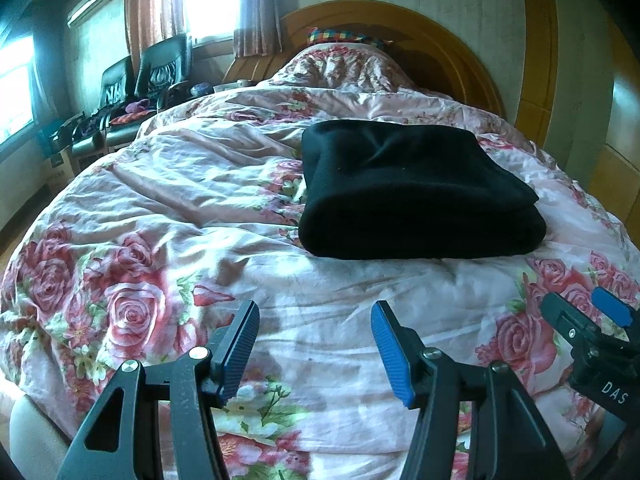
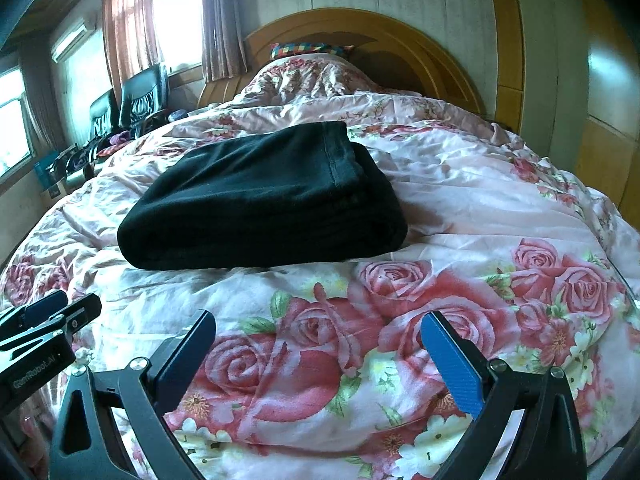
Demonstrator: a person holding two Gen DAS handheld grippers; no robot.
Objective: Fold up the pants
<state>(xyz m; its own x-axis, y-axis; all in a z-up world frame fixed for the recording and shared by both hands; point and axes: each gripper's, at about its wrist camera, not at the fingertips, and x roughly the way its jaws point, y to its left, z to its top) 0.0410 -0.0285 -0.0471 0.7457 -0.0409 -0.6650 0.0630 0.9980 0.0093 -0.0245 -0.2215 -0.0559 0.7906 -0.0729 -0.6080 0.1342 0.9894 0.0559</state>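
Black pants (image 1: 416,192) lie in a thick folded stack on the bed's floral quilt (image 1: 168,208), apparently finished, which is likely why left tongs (image 1: 316,344) and right tongs (image 2: 320,356) hang back near its front edge, both gaping and empty.

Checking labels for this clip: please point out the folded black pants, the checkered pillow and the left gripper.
folded black pants (image 1: 416,188), left wrist view, middle of the top layer.
checkered pillow (image 2: 308,50), right wrist view, its visible top edge.
left gripper (image 1: 316,350), left wrist view, midway between its open fingertips.
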